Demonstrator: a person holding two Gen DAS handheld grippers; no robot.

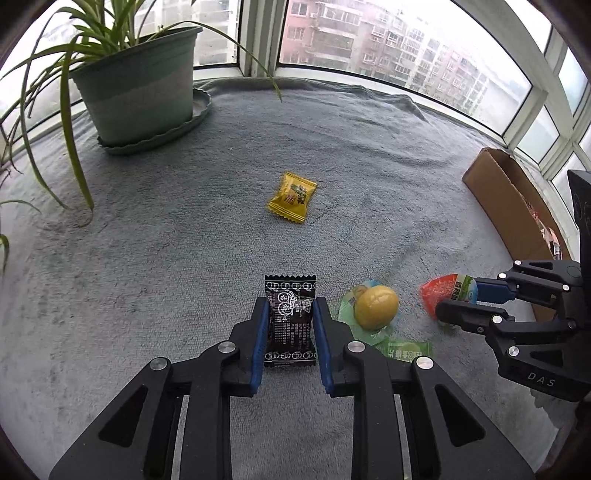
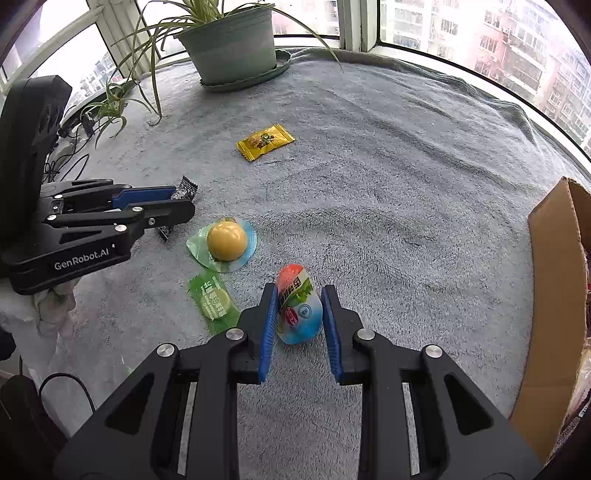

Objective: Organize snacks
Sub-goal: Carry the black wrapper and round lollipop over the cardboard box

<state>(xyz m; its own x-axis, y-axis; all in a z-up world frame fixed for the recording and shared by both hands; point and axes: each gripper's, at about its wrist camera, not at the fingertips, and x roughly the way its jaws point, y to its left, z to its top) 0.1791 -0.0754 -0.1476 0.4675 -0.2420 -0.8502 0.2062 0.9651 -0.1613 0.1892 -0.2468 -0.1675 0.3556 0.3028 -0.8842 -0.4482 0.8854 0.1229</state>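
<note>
Left gripper [image 1: 290,321] jaws pinching black printed snack sachet [image 1: 290,319] on grey fleece blanket [image 1: 184,240]. Right gripper [image 2: 300,314] jaws pinching red-white-blue wrapped snack [image 2: 298,306] near brown cardboard box [image 2: 554,295]. Yellow foil sachet [image 1: 292,197] well apart.

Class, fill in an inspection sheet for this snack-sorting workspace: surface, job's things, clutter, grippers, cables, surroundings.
Surface: grey blanket, wrinkled.
Job's things: black packet, red-topped packet, yellow packet, round yellow snack, green packet, cardboard box at right.
Clutter: nothing seen.
Grippers: left gripper shut on black packet; right gripper shut on red-topped packet.
Cables: black cables beyond the blanket's left edge.
Surroundings: potted plant, windows.
</note>
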